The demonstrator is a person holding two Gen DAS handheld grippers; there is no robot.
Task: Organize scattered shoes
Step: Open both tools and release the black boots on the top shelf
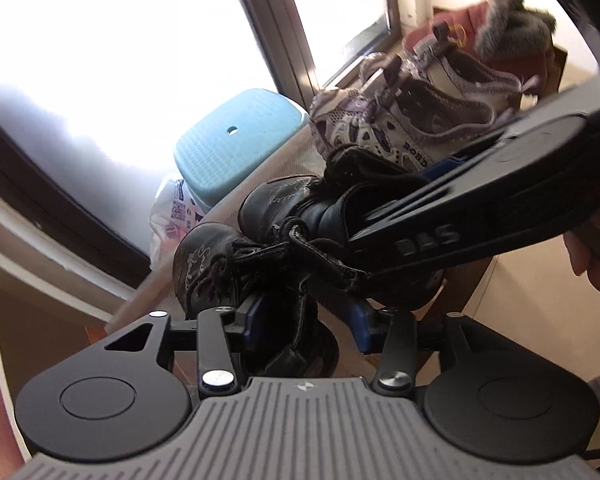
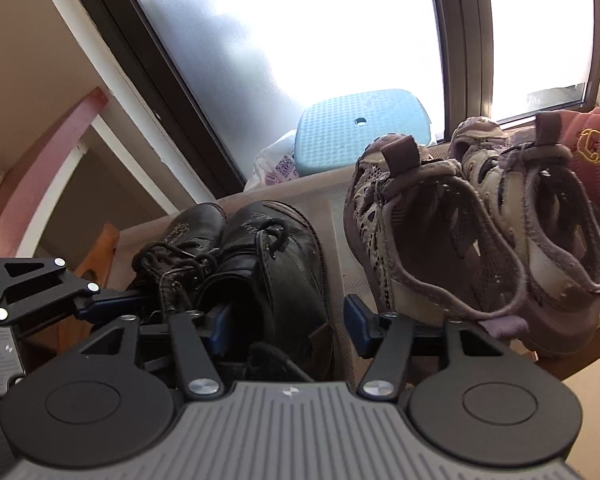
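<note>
1. My left gripper (image 1: pixel 300 322) has its jaws apart, with the back of one black boot (image 1: pixel 236 280) sitting between the blue pads. I cannot see the pads pressing on it.
2. My right gripper (image 2: pixel 286 324) has its jaws apart too. The other black boot (image 2: pixel 276 264) is between them, and there is a gap on the right side.
3. The two black boots stand side by side on a low shelf (image 2: pixel 336 200). Their toes point away from me, toward the window (image 2: pixel 300 20). Their heels are near my jaws, so each boot runs long from me to the glass.
4. Each boot has curly silver writing on the toe. It is too small and swirly for me to read.
5. To the right stand two gray and white sneakers (image 2: pixel 440 240), also with toes pointing to the window. In the left view I can read "BOBD" on the side of one.
6. Past them is a pink boot (image 2: pixel 596 148) with a yellow bear sewn on it and gray fur at the top.
7. My right gripper has "STD" on its side, seen upside down in the left view.
8. Behind the shelf is a blue stool (image 2: pixel 360 128) and a white plastic bag (image 2: pixel 274 164) with purple print.
</note>
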